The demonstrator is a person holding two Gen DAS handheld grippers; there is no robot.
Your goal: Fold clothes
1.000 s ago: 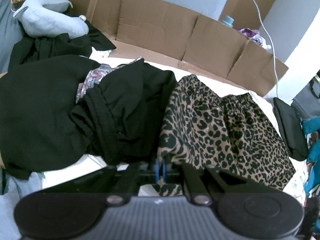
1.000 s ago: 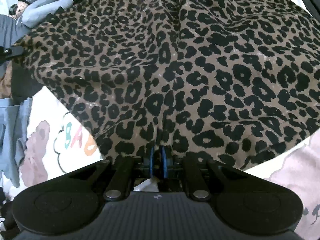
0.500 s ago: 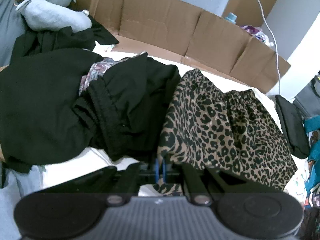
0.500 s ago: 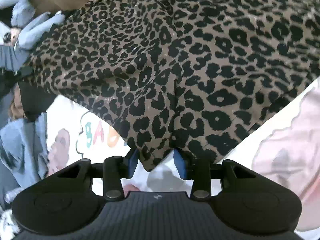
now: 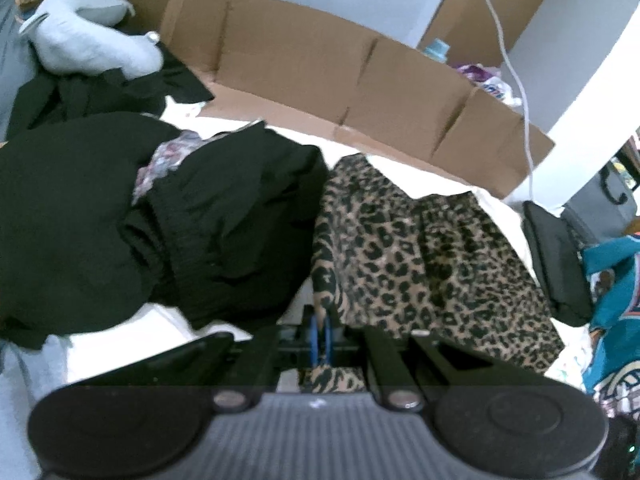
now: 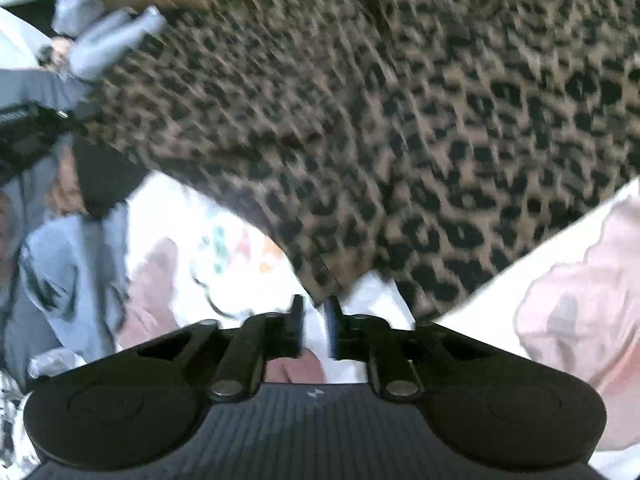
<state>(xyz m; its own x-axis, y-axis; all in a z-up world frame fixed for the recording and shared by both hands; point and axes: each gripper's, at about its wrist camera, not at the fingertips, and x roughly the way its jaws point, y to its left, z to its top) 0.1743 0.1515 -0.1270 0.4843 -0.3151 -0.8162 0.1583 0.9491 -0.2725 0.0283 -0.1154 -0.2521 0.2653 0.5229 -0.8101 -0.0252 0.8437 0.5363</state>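
A leopard-print garment (image 5: 432,256) lies spread on the white bed sheet. My left gripper (image 5: 321,322) is shut on its near left corner, and a bit of the print hangs behind the blue pads. In the right wrist view the same garment (image 6: 380,120) fills the upper frame, blurred by motion. My right gripper (image 6: 315,304) is at the garment's near edge, open by a narrow gap. A point of the hem reaches just to its fingertips, and white sheet shows between the fingers.
A heap of black clothes (image 5: 160,232) lies left of the leopard garment. Flattened cardboard (image 5: 320,68) lines the far side, with a grey plush toy (image 5: 88,48) at far left. A black bag (image 5: 556,256) and a teal cloth (image 5: 612,264) sit right. Blue-grey fabric (image 6: 68,272) lies beside the printed sheet (image 6: 224,240).
My right gripper let go of the leopard hem and opened wide, then narrowed again while moving quickly along the edge. My left gripper kept its hold and pulled back slightly.
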